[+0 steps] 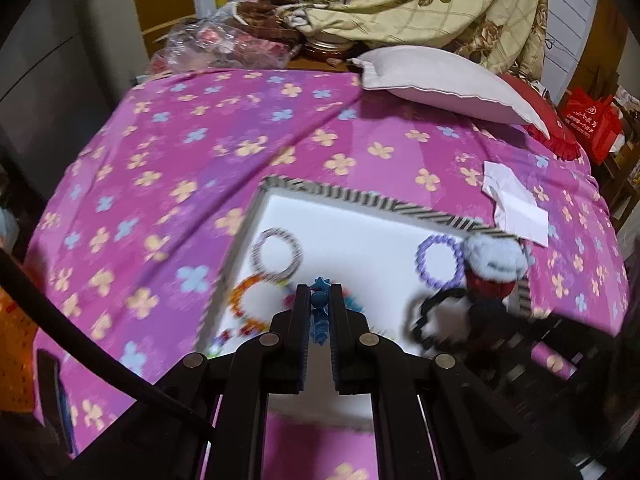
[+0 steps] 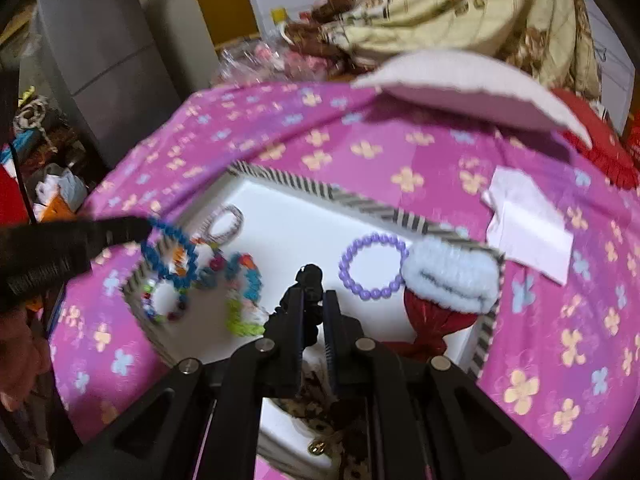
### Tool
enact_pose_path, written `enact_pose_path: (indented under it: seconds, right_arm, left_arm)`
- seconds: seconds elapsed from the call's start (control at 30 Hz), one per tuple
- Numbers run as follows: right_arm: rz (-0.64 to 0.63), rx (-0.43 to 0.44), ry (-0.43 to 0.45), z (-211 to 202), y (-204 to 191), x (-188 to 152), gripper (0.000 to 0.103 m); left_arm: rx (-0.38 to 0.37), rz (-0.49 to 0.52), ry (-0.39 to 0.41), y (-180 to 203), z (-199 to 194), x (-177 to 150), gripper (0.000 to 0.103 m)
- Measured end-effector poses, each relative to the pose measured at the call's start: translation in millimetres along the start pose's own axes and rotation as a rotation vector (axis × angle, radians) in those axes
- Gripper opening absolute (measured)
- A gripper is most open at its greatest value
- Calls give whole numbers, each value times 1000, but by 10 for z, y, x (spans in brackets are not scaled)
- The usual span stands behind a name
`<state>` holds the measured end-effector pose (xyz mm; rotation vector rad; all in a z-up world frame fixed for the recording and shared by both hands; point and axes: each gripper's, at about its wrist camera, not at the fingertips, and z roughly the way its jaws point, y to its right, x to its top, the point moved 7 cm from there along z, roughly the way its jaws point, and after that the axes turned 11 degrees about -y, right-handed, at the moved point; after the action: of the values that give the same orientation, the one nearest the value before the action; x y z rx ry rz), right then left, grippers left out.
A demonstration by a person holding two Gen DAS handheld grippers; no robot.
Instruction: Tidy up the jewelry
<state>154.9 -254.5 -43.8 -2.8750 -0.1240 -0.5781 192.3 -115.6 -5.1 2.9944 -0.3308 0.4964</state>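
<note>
A white tray [image 1: 372, 200] with a striped rim lies on the pink flowered bedspread; it also shows in the right wrist view [image 2: 288, 178]. My left gripper [image 1: 319, 294] is shut on a blue bead bracelet [image 1: 319, 300], which hangs from it over the tray's left side in the right wrist view [image 2: 170, 256]. My right gripper [image 2: 310, 298] is shut on a black bead bracelet [image 2: 308, 276]; the left wrist view shows it [image 1: 424, 320] as a black loop. In the tray lie a purple bracelet [image 2: 374, 272], a striped bracelet [image 1: 276, 254], an orange one [image 1: 246, 300] and several multicoloured ones [image 2: 240, 280].
A red pouch with white fluffy trim [image 2: 448, 284] sits at the tray's right end. A white folded paper [image 2: 528, 224] lies on the bedspread beyond it. A grey pillow [image 1: 448, 80], a red cushion and piled quilts are at the back. A leopard-print pouch [image 2: 328, 412] lies below my right gripper.
</note>
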Motion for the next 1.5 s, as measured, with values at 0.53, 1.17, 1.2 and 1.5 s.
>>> enact_pose_path:
  seconds: [0.53, 1.17, 1.2, 1.5]
  right_arm:
    - [21, -6, -43, 260, 207, -172, 31]
    - [81, -34, 85, -285, 102, -331, 51]
    - [84, -44, 91, -321, 102, -350, 53]
    - [92, -79, 137, -569, -62, -540, 55]
  left_arm:
    - [-69, -53, -130, 64, 1028, 408, 21]
    - [24, -51, -30, -222, 496, -166, 45]
    - [33, -50, -11, -251, 431, -212, 45]
    - [62, -76, 96, -441, -33, -622, 45]
